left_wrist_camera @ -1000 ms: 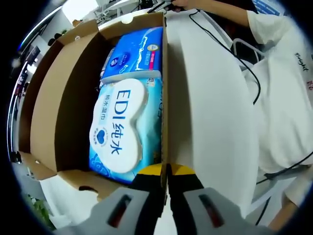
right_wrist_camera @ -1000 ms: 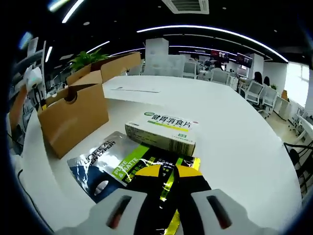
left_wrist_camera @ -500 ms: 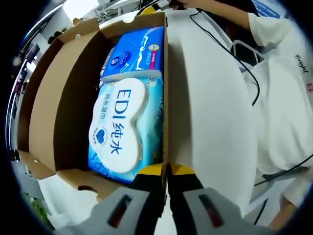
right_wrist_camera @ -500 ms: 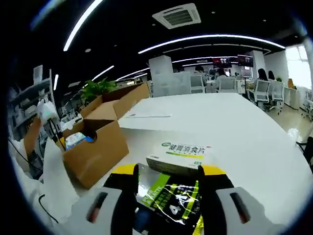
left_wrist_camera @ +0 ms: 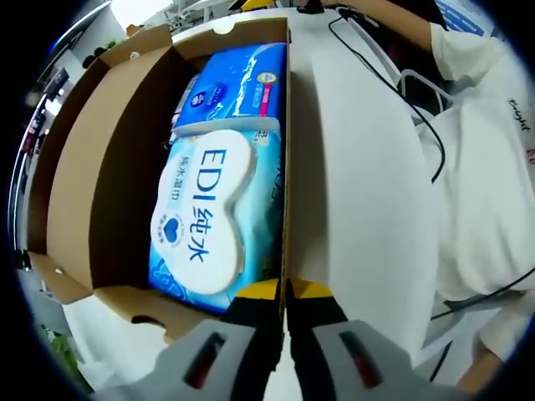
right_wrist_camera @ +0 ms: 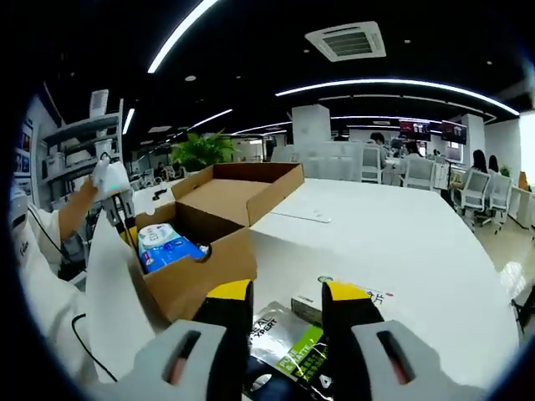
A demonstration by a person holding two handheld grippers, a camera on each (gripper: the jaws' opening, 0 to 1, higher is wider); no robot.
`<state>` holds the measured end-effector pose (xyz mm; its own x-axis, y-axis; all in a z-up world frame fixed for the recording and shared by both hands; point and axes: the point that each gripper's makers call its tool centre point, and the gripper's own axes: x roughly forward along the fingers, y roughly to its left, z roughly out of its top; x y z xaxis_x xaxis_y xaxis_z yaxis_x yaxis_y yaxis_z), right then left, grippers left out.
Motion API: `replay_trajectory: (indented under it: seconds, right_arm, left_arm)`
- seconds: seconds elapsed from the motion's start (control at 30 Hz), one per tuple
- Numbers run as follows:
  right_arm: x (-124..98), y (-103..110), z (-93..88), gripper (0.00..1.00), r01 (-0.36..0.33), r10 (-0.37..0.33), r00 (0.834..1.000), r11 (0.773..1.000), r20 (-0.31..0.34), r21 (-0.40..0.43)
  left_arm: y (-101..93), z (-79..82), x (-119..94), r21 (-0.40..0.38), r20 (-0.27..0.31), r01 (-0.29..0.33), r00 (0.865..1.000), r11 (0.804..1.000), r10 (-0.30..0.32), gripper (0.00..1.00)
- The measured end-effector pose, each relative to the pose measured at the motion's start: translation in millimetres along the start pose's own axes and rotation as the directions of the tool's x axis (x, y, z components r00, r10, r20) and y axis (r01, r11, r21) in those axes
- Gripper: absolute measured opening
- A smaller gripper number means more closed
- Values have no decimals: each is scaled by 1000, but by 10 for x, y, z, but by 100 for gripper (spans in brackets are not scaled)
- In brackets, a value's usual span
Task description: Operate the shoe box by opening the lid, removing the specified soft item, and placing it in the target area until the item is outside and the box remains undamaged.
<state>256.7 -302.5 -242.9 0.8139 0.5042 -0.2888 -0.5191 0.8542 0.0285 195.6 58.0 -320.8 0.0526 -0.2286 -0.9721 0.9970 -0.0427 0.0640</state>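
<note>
holding the left gripper (left_wrist_camera: pixel 284 294) with its jaws pressed together on the side wall of the shoe box (left_wrist_camera: pixel 100 167), you keep the box steady. the wipes pack (left_wrist_camera: pixel 205 221) lies inside just beside that wall, long axis running away from you. your right gripper (right_wrist_camera: pixel 287 302), jaws apart and empty, hovers over the silver pouch (right_wrist_camera: pixel 288 347), so it must cross left to reach the pack.

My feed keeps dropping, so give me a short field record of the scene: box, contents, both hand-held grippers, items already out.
box: cardboard box, lid open
contents: wipes pack and blue pack lying inside
left hand-held gripper: jaws shut on the box's side wall
right hand-held gripper: open, holding nothing, above the table
items out: foil pouch and small carton on the table beside the box
</note>
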Motion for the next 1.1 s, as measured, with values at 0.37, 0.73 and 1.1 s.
replay_trajectory:
  seconds: [0.37,0.73,1.1]
  right_arm:
    - [-26,317,282,3,-28,34,998,993,52,-114]
    - [23,756,410,16,-195,202,977,976,67,-100]
    - [124,984,533,21,-234,245,967,963,71,-134]
  left_arm:
    - [13,-5,-2,-15,-15,5,1000,1000,-5,2]
    - [96,-2,2,-23,-13,11,1000,1000,-11,1]
    - [-7,-11,7,-29,-17,10,1000,1000,-11,2]
